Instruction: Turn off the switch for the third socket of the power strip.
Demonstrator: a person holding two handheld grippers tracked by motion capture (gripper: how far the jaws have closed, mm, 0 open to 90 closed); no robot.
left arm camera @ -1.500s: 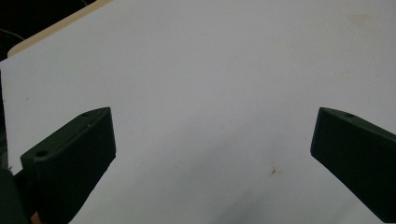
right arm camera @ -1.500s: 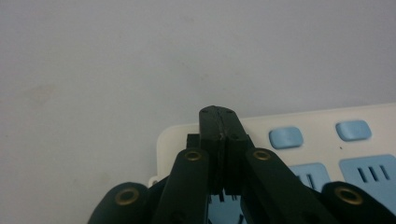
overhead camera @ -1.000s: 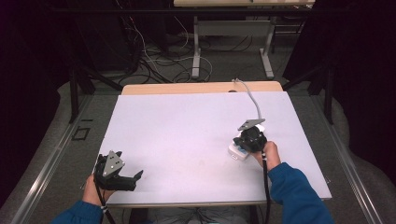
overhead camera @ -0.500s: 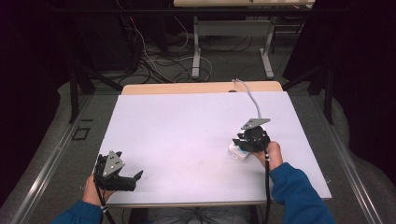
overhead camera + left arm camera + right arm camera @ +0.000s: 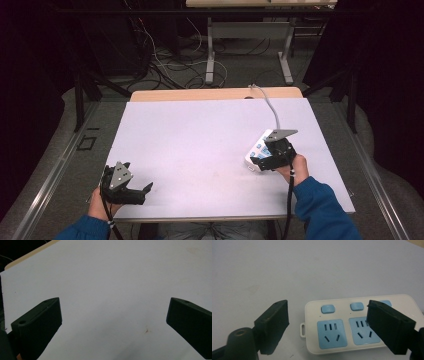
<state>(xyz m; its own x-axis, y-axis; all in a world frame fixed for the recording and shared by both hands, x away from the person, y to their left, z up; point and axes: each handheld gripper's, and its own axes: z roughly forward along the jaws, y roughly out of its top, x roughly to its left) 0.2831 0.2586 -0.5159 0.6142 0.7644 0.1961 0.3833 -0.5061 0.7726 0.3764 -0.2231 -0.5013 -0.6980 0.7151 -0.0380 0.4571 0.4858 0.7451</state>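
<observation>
A lab: loose floor cables (image 5: 165, 60) (tangled), dark curtains (image 5: 385, 75), bare table (image 5: 200, 135)

light: even overhead; table (image 5: 200, 140) bright | surroundings dark | shadows soft; close views slightly soft

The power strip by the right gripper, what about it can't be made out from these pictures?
- Power strip, right gripper view: its far end runs behind a finger of the right gripper, so the socket count is unclear.
- High view: the gripper overlaps the strip; sockets too small to count.
- Grey cable, high view: its end at the table's far edge is too small to make out.
</observation>
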